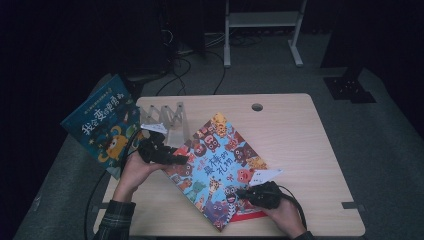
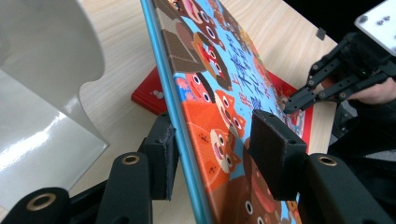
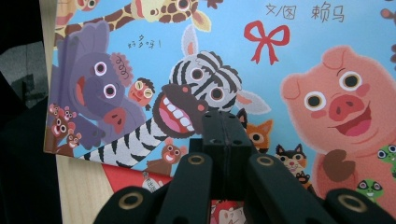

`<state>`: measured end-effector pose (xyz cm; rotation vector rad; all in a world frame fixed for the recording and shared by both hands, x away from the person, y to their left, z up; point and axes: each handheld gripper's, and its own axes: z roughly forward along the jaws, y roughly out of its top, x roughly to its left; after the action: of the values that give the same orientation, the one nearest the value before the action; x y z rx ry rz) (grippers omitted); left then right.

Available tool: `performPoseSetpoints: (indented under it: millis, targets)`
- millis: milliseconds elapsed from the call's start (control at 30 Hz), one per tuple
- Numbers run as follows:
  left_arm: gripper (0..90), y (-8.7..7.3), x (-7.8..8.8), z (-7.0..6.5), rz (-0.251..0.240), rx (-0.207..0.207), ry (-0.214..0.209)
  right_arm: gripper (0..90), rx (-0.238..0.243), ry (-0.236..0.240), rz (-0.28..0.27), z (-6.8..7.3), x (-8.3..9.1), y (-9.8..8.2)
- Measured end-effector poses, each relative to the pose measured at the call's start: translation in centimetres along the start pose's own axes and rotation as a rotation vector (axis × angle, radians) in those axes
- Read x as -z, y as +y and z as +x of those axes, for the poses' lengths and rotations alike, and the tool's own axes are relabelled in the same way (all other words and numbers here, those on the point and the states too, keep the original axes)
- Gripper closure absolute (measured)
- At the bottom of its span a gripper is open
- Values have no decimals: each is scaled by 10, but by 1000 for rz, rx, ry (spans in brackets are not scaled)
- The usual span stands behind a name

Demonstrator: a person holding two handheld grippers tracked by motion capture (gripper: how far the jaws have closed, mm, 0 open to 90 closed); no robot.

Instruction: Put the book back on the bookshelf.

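Your left gripper (image 2: pixel 212 154) straddles the blue animal-covered picture book's (image 1: pixel 220 165) raised edge (pads not yet pressing) to lift it, while your closed right gripper (image 3: pixel 225 123) pins its cover.

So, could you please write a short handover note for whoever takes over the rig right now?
Left gripper: jaws straddle the raised edge of the animal picture book; the left pad is at the cover, the right pad still off it, so no firm grip yet.
Right gripper: jaws shut, holding nothing, tips at the book's cover near the zebra.
The book is tilted up over a red book on the table; a white rack stands behind.
Done: book edge lifted.
Left: probably clamp it and stand it in the rack.
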<state>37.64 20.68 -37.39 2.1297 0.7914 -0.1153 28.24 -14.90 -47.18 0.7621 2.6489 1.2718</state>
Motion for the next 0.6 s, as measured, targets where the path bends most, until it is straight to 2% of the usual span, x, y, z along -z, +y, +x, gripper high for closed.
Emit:
performPoseSetpoints:
  millis: [167,300,433,467,600]
  targets:
    - [512,4,2,0,-43,28,-77,894,-8,-1,-8,0,0,-1]
    - [527,11,1,-4,-26,21,-78,894,9,-26,-14,3,1,-2]
    - [552,17,1,-9,-15,4,-109,894,10,-28,-15,4,2,-2]
    - [571,20,1,-12,-4,-13,-108,894,11,-28,-16,4,2,-2]
    - [620,29,2,-18,24,-26,-94,894,18,-28,-9,5,3,-5]
